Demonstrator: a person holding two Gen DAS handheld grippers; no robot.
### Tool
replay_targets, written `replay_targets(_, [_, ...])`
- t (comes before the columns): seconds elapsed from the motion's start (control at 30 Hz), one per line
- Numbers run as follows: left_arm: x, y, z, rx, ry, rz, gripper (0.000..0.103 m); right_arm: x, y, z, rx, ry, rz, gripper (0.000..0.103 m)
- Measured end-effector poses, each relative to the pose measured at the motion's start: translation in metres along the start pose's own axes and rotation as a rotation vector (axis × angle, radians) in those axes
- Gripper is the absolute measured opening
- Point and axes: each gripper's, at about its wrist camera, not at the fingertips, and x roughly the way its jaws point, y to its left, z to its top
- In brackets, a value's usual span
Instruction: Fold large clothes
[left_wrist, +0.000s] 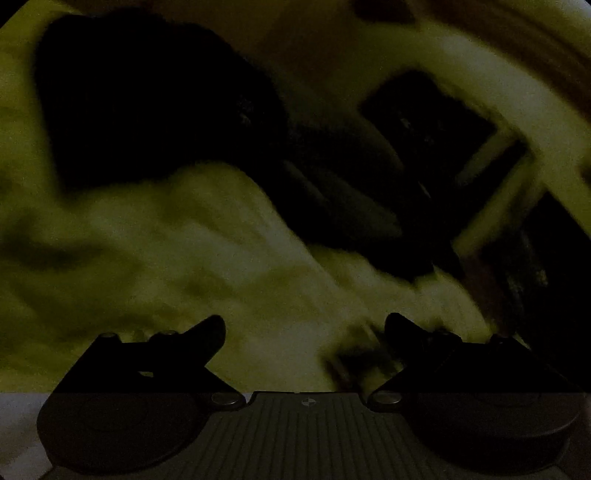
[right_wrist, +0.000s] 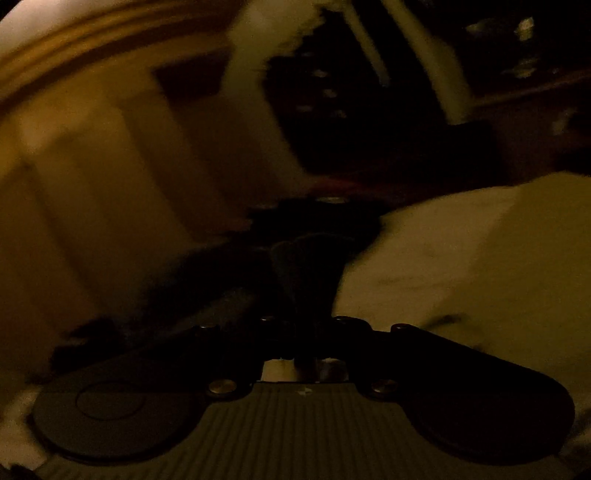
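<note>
Your left hand-held gripper (left_wrist: 304, 328) has its jaws spread wide, nothing between the tips. Straight ahead, from the tips out to 12 o'clock, lies a pale, rumpled cloth (left_wrist: 177, 251); it fills the lower and left part of the left wrist view, blurred, so can't tell whether it's a bed sheet or part of the laundry. Beyond it, at 11 o'clock, sits a big dark garment (left_wrist: 140, 110), well apart from the tips; a second dark mass runs from it down toward 1 o'clock, w/ detail too dim to read. At 2 o'clock a dark rectangular shape (left_wrist: 424, 118) stands in front of a pale frame.

Your right hand-held gripper (right_wrist: 310, 251) has its jaws pressed together, and they're pinching dark fabric (right_wrist: 207, 291): the cloth bunches at the tips and trails off toward 8 o'clock, below the left jaw. To the right, from 1 to 4 o'clock, a pale surface (right_wrist: 480, 266) lies just beside the tips. At 12 o'clock, farther off, a dark patterned object (right_wrist: 321, 96) shows w/ light specks. Left side, 9 to 11 o'clock, is brownish blur.
</note>
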Motion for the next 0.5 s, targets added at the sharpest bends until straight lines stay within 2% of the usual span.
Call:
replay_targets(0.13, [0.032, -0.048, -0.026, 0.178, 0.108, -0.001, 0.103, 0.023, -0.036, -0.031, -0.036, 0.141, -0.146, 0.014])
replay_targets(0.23, [0.04, -0.075, -0.036, 0.311, 0.095, 0.032, 0.103, 0.024, -0.059, -0.056, 0.034, 0.155, -0.176, 0.021])
replay_targets(0.3, [0.041, -0.091, -0.039, 0.384, 0.069, 0.06, 0.103, 0.02, -0.077, -0.057, 0.077, 0.154, -0.179, 0.022])
replay_targets(0.37, [0.04, -0.102, -0.042, 0.453, 0.032, 0.07, 0.103, 0.014, -0.077, -0.054, 0.103, 0.148, -0.182, 0.022])
replay_targets(0.4, [0.041, -0.108, -0.043, 0.49, 0.017, 0.068, 0.103, 0.008, -0.078, -0.048, 0.114, 0.146, -0.188, 0.028])
replay_targets(0.43, [0.043, -0.115, -0.043, 0.52, 0.012, 0.06, 0.103, 0.007, -0.077, -0.04, 0.121, 0.136, -0.201, 0.04])
replay_targets(0.5, [0.052, -0.127, -0.047, 0.567, 0.025, 0.034, 0.103, -0.006, -0.07, -0.033, 0.113, 0.097, -0.211, 0.054])
